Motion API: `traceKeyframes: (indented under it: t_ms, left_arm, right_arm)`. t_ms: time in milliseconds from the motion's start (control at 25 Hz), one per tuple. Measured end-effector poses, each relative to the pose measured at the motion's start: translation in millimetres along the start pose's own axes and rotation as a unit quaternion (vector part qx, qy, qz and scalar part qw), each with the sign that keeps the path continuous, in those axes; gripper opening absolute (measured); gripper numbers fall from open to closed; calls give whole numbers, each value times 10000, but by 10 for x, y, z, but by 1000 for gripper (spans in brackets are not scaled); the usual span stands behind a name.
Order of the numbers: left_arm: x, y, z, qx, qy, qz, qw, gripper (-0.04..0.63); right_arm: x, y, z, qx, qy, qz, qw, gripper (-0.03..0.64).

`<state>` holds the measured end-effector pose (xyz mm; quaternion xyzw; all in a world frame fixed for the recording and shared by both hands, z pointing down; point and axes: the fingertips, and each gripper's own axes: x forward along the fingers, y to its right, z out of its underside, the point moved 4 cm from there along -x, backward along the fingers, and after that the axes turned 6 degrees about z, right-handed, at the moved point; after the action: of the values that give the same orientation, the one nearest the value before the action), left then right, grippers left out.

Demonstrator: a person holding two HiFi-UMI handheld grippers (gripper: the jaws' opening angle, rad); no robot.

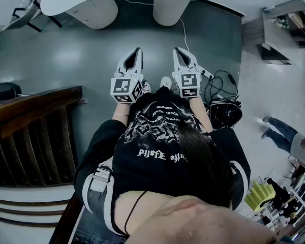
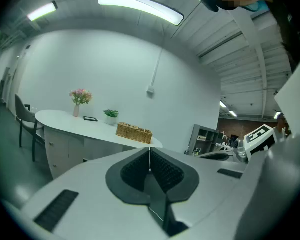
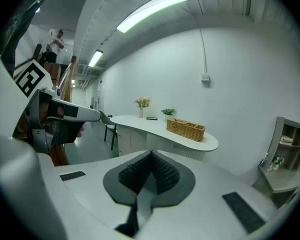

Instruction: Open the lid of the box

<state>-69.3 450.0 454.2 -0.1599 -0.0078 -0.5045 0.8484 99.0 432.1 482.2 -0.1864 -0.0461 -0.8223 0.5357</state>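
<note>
Standing well off the counter [image 3: 147,124], left gripper [image 2: 150,153] and right gripper [image 3: 151,155] closed empty, you first need to reach the wicker box [image 3: 185,129] on it.

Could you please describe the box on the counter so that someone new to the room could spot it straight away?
Against the white wall stands a long white counter. The box sits on top of it, beside a small green plant that stands between it and the pink flowers. It is the only woven, tan thing there, a low, wide rectangle.
</note>
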Motion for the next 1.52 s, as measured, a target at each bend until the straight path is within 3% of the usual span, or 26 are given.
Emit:
traceKeyframes:
  t_ms: [320,600,1000,1240,1440,1520]
  left_arm:
    - [-33,-181,7,177,-20,-57,9998,25]
    - [-99,-264,10,335,-56,145,9993,25]
    - [-261,-375,160,294,-148,189,9993,25]
    - [-110,-410,211,267,-151,53,9995,25]
    - [174,-464,144,223,-200,-231,9993,25]
    - [332,-511,100,193,-189,-351,9990,25]
  right_arm:
    - [46,-81,-88,36,159,137,9998,26]
    - [21,-163,-128,327,239,347,9986,26]
    - [-92,-185,-111,455,496,618,9958,26]
    - [145,-26,-89,614,564,364,9959,26]
    - [546,211,-131,1079,450,-298,9927,26]
    - [738,320,-169,1026,439,-400,9929,26]
